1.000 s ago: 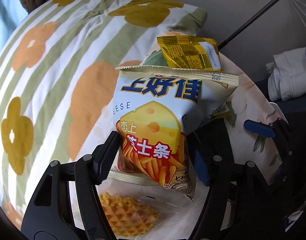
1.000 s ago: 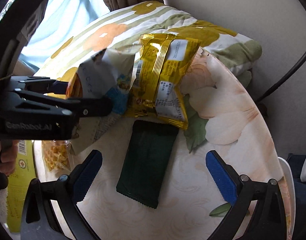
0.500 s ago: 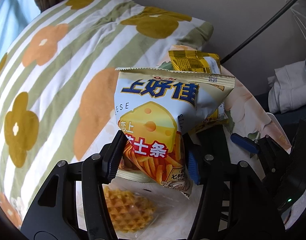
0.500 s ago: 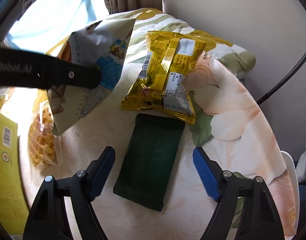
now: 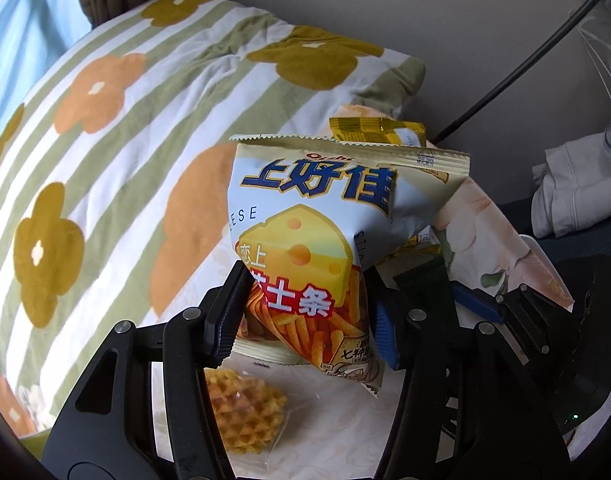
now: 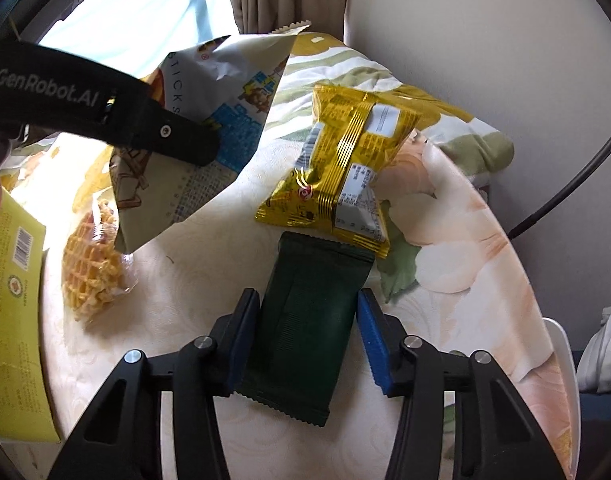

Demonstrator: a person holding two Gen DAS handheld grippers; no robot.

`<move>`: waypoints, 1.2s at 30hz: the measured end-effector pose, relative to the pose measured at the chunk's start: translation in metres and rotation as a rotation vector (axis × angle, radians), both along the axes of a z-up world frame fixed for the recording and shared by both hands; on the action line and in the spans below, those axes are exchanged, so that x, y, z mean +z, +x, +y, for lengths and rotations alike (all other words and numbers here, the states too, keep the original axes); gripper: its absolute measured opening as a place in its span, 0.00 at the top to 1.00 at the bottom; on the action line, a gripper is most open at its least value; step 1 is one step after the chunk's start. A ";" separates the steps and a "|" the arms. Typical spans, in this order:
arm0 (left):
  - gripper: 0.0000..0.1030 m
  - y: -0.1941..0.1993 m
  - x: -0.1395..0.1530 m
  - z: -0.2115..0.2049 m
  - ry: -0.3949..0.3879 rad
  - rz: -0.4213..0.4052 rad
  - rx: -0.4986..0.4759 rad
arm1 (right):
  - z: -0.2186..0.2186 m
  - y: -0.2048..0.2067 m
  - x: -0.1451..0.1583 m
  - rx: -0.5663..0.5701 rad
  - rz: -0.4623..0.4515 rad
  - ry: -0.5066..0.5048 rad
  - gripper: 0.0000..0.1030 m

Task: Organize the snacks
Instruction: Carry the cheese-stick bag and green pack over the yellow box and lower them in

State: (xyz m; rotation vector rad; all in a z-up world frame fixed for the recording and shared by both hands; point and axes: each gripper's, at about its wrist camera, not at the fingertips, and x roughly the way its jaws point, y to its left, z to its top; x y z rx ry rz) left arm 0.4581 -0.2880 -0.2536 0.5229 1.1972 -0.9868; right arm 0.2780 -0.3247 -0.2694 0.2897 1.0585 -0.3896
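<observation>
A white cheese-sticks bag (image 5: 317, 216) hangs above the table, with my left gripper (image 5: 305, 300) shut on its lower part. In the right wrist view the same bag (image 6: 209, 120) is up at the left. A dark green packet (image 6: 305, 312) lies flat on the floral tablecloth (image 6: 465, 280). My right gripper (image 6: 307, 304) straddles it with jaws closing, the blue pads at its two long edges and the packet flat and uncrumpled. A gold packet (image 6: 345, 168) lies just beyond it. A bagged waffle (image 5: 241, 412) lies under the lifted bag.
A yellow box (image 6: 9, 320) sits at the table's left edge beside the waffle (image 6: 91, 268). A flowered striped quilt (image 5: 105, 140) lies beyond the table. White cloth (image 5: 577, 192) is heaped at the right, and a black cable (image 6: 565, 184) runs along the wall.
My left gripper has lifted the cheese-sticks bag higher off the table. My right gripper has moved in over the green packet and its jaws have narrowed from wide open to the packet's edges.
</observation>
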 end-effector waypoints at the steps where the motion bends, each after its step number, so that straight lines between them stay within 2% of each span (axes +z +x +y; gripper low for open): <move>1: 0.50 -0.001 0.004 0.000 -0.002 -0.006 0.006 | -0.001 -0.001 0.003 0.004 -0.006 0.001 0.56; 11: 0.50 -0.022 0.065 0.012 -0.061 -0.073 0.110 | -0.013 -0.014 0.059 0.095 -0.113 -0.014 0.56; 20: 0.50 -0.044 0.134 0.059 -0.127 -0.176 0.325 | -0.016 -0.010 0.121 0.295 -0.175 -0.002 0.56; 28: 0.50 -0.062 0.166 0.147 -0.115 -0.249 0.570 | 0.012 0.014 0.168 0.507 -0.251 0.042 0.56; 31: 0.50 -0.068 0.172 0.191 -0.097 -0.267 0.655 | 0.040 0.027 0.181 0.598 -0.267 0.061 0.56; 36: 0.50 -0.072 0.170 0.268 -0.067 -0.284 0.793 | 0.095 0.044 0.185 0.717 -0.269 0.080 0.56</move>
